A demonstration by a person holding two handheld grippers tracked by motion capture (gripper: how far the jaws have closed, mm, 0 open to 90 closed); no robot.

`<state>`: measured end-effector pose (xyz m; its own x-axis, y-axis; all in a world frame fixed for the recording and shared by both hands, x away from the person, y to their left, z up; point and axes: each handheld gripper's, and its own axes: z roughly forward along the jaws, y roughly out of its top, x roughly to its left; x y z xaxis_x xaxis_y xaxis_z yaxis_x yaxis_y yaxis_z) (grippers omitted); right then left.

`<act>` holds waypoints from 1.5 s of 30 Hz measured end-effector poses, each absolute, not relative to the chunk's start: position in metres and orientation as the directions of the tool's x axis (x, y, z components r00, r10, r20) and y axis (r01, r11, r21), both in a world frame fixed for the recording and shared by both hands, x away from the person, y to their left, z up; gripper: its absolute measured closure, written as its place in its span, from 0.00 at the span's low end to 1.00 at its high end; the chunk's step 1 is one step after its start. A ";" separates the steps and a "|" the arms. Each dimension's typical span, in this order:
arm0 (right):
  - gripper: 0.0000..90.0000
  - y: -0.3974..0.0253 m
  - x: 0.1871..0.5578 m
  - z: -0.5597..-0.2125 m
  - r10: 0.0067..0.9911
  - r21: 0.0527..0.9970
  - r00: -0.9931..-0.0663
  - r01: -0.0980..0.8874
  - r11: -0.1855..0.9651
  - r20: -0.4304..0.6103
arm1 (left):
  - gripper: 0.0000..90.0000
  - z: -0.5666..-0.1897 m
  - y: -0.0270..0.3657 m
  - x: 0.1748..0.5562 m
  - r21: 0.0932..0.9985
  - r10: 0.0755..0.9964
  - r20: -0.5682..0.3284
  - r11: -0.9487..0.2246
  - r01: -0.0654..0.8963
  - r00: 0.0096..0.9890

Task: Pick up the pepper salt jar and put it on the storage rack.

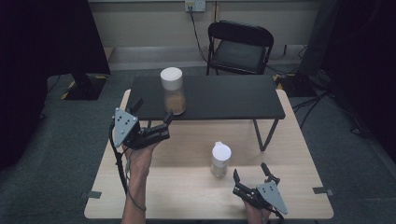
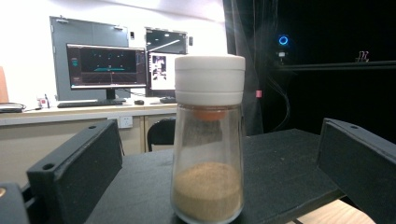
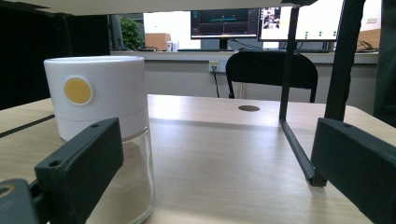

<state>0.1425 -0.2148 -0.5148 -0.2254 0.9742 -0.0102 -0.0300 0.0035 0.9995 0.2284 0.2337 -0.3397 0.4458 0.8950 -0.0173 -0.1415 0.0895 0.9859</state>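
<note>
Two glass shaker jars: left gripper [image 1: 152, 114], jaws apart, brackets the far white-capped jar [image 1: 173, 91]; squeeze next; right gripper [image 1: 251, 174] spread beside near jar [image 1: 220, 159].

Two handheld black grippers, left gripper [image 1: 150, 112] and right gripper [image 1: 251, 172], each with two blocky black jaws pierced by small screw holes. Each carries a grey three-cornered plate dotted with dark holes. A thin black cable trails from each. Forearms are bare, unsleeved.

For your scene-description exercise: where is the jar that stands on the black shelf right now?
In the high view the jar stands near the front left edge of the black shelf, just beyond the open left gripper; the left gripper view shows it between the jaws, untouched.
</note>
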 end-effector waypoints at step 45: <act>0.01 -0.214 0.142 -0.515 0.975 1.000 -0.223 -0.030 0.004 -0.010 | 0.01 -0.443 0.229 0.177 0.993 0.933 -0.043 0.078 -0.085 0.358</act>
<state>0.1425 -0.2144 -0.5149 -0.2229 0.9748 -0.0102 -0.0305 0.0035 0.9995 0.1775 0.2294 -0.4430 0.3584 0.9326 -0.0429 -0.0846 0.0782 0.9933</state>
